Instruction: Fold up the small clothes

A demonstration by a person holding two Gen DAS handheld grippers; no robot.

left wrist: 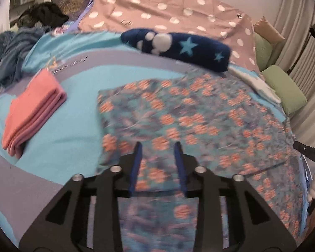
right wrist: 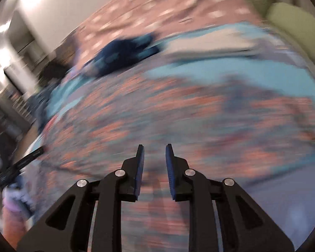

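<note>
A blue floral garment with orange flowers lies spread on the bed, its left edge folded straight. It also fills the blurred right wrist view. My left gripper is open just above the garment's near part, nothing between its blue pads. My right gripper is open over the same cloth, empty; the right gripper also shows at the right edge of the left wrist view. My left gripper also shows at the left edge of the right wrist view.
A folded pink cloth lies at the left on the blue bedspread. A folded navy star-print item lies behind. A dark clothes heap sits far left. Green pillows are at right, and a white cloth.
</note>
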